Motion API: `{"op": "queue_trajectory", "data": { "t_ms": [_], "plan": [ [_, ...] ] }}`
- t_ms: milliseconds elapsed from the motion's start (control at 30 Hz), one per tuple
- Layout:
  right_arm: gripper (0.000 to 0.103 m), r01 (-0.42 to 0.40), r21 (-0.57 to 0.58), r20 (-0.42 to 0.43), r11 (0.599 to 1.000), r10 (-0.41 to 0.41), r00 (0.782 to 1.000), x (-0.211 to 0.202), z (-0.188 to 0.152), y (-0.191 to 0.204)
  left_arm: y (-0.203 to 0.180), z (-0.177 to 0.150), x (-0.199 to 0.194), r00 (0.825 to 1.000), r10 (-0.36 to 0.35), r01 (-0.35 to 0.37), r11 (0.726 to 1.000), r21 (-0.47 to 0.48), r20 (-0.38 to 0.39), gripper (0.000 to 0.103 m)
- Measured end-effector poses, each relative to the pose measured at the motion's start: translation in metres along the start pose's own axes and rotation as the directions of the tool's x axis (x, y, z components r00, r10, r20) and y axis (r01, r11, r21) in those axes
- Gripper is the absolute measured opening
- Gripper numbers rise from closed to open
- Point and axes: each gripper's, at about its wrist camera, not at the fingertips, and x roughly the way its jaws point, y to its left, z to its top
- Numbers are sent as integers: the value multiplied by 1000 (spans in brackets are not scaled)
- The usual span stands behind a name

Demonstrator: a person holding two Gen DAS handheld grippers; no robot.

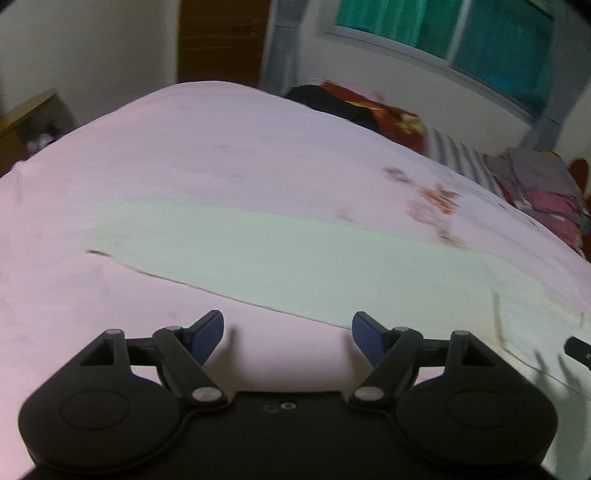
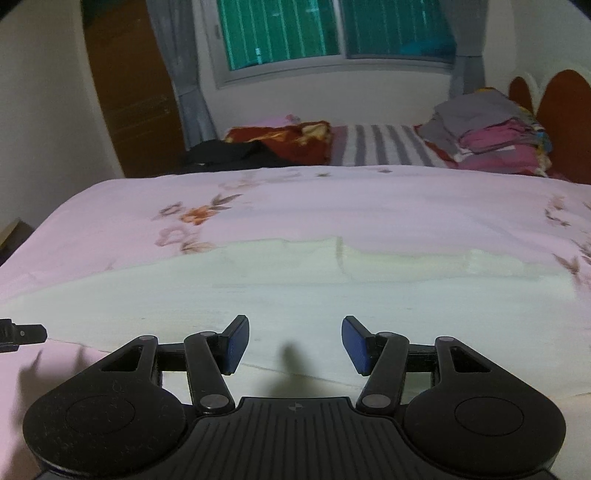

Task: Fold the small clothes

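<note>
A pale cream garment (image 1: 295, 258) lies flat on the pink floral bedsheet (image 1: 184, 147), stretching across the middle of the left wrist view. My left gripper (image 1: 288, 334) hovers open above the sheet just short of the garment's near edge, nothing between its blue pads. In the right wrist view the same cream garment (image 2: 295, 291) shows a folded layer along its far side. My right gripper (image 2: 294, 343) stands open over the garment's near edge, empty. The tip of the left gripper (image 2: 22, 334) pokes in at the left edge of that view.
A pile of folded clothes (image 2: 491, 133) sits at the far right near a brown headboard (image 2: 561, 110). A red patterned cloth (image 2: 295, 140), a dark garment (image 2: 236, 151) and a striped sheet (image 2: 380, 144) lie beyond the pink sheet. A window (image 2: 332, 29) fills the back wall.
</note>
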Motion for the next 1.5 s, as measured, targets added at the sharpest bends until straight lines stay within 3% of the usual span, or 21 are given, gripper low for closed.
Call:
{"op": "queue_trajectory", "data": {
  "t_ms": [200, 333, 400, 600, 633, 767, 833, 933, 1033, 1200, 1333, 1500],
  "plan": [
    [56, -14, -21, -15, 1000, 14, 1000, 17, 2, 28, 55, 10, 11, 999, 41, -41, 991, -126, -5, 72],
    [56, -7, -35, -39, 999, 5, 999, 30, 2, 40, 92, 16, 26, 999, 19, -29, 964, -264, -40, 59],
    [56, 4, -47, -53, 999, -7, 999, 38, 1, 45, 104, 18, 32, 999, 6, -18, 950, -312, -39, 58],
    [56, 28, -29, -51, 999, -29, 998, 49, 2, 45, 114, 26, 50, 1000, -19, 20, 933, -359, 5, 58],
    [56, 34, -27, -44, 999, -35, 998, 50, 2, 44, 114, 26, 52, 1000, -20, 25, 929, -369, 15, 56],
    [56, 61, -33, -57, 998, -62, 996, 58, 0, 42, 118, 26, 62, 999, 17, 7, 905, -426, 52, 20],
    [56, 65, -35, -87, 997, -68, 994, 67, -5, 40, 125, 23, 60, 998, 27, 4, 895, -447, 63, 14],
    [56, 69, -50, -97, 996, -74, 993, 76, -14, 39, 120, 23, 59, 996, 27, 11, 895, -445, 79, 4],
    [56, 64, -39, -75, 997, -67, 995, 70, -9, 41, 109, 25, 57, 995, 26, 19, 904, -426, 99, 3],
    [56, 68, -66, -108, 995, -75, 991, 77, -9, 42, 97, 33, 38, 989, -22, 74, 931, -357, 148, 3],
    [56, 62, -33, -89, 998, -64, 994, 69, -5, 38, 71, 44, 21, 979, -84, 136, 947, -290, 185, 3],
    [56, 53, -3, -72, 999, -53, 996, 52, -2, 30, 15, 47, -2, 958, -214, 245, 958, -152, 193, 3]
  ]
}}
